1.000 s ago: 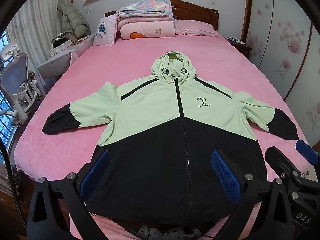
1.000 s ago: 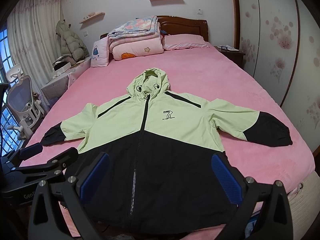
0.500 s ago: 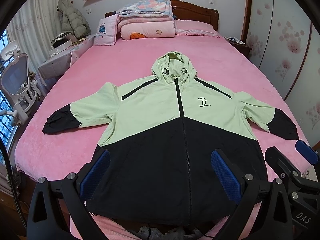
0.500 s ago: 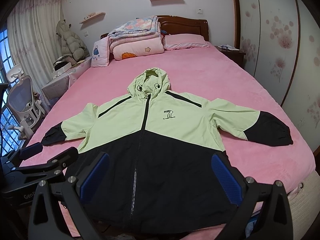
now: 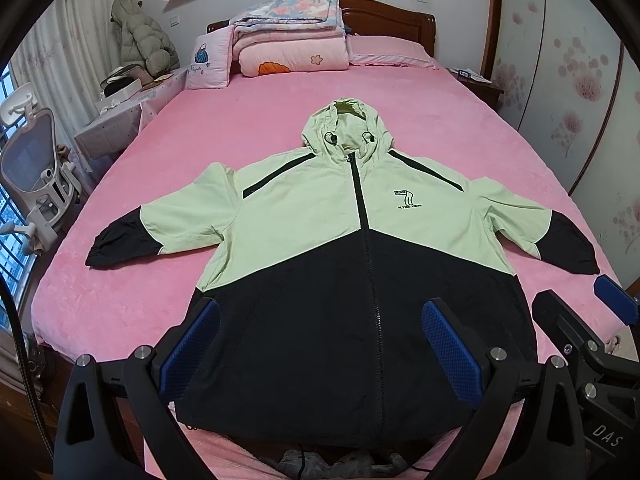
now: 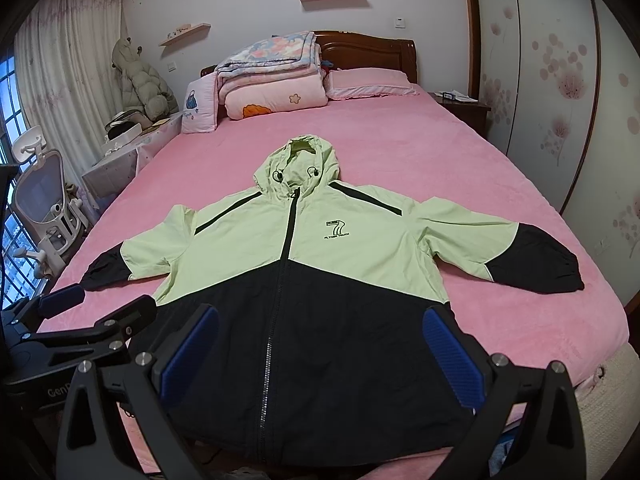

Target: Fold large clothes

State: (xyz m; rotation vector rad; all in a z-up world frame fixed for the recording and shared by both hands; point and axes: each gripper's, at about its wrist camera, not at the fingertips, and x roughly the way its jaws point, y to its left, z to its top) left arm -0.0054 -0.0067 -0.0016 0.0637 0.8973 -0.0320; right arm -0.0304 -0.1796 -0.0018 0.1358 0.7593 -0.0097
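A light green and black hooded jacket (image 5: 360, 248) (image 6: 304, 276) lies flat and zipped on the pink bed (image 5: 248, 132) (image 6: 440, 152), front up, both sleeves spread sideways and the hood pointing to the headboard. My left gripper (image 5: 320, 340) hovers open above the black hem, nothing between its blue pads. My right gripper (image 6: 320, 344) also stands open over the hem, empty. Each gripper shows in the other's view: the right gripper (image 5: 576, 320) at the right edge, the left gripper (image 6: 96, 308) at the left edge.
Folded quilts (image 5: 288, 32) and pillows (image 6: 368, 80) are stacked by the wooden headboard. A white office chair (image 5: 36, 176) and a cluttered side table (image 5: 128, 100) stand left of the bed. A nightstand (image 6: 460, 104) and a wardrobe wall stand on the right.
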